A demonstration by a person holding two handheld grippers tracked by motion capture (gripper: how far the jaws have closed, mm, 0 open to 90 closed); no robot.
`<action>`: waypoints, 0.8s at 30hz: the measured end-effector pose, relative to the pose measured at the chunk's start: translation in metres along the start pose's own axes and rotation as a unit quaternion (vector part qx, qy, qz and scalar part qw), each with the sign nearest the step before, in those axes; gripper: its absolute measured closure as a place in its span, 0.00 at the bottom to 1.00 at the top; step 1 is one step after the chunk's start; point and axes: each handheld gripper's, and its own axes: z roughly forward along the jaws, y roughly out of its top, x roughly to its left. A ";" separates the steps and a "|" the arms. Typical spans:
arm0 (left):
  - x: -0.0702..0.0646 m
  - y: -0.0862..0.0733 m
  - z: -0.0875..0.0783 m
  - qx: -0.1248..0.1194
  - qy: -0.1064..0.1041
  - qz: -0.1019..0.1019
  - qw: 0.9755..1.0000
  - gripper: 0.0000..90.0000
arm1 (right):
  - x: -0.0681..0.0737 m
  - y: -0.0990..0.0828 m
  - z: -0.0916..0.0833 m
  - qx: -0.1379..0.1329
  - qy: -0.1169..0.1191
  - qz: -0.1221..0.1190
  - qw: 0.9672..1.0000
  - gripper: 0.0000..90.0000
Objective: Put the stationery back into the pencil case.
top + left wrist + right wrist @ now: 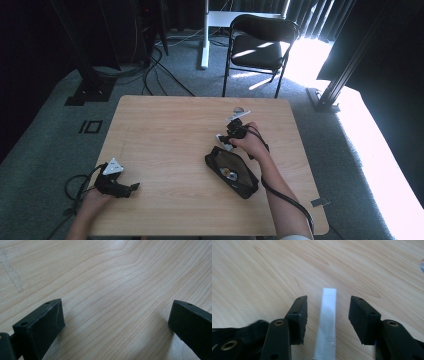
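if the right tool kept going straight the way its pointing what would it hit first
Probably the white tube: it lies on the table between the right tool's open jaws, apart from both pads. Beyond the tube's far end the wood looks bare, though depth is hard to judge.

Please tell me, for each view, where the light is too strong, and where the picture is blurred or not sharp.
High view: sunlight burns out the floor on the right, behind the chair. Left gripper view: soft glare on the table, otherwise sharp. Right gripper view: the white tube is overexposed, and the lower left corner is smeared.
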 end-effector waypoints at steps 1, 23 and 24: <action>0.000 0.000 0.000 0.000 0.000 0.000 1.000 0.01 | -0.001 0.000 0.003 0.005 -0.003 -0.002 1.000 0.55; 0.000 0.000 0.000 0.000 0.000 0.000 1.000 0.01 | -0.004 -0.006 0.039 0.059 -0.019 -0.023 0.998 0.78; 0.000 0.000 0.000 0.000 0.000 0.000 1.000 0.01 | -0.004 -0.006 0.038 0.064 -0.022 -0.020 0.997 0.78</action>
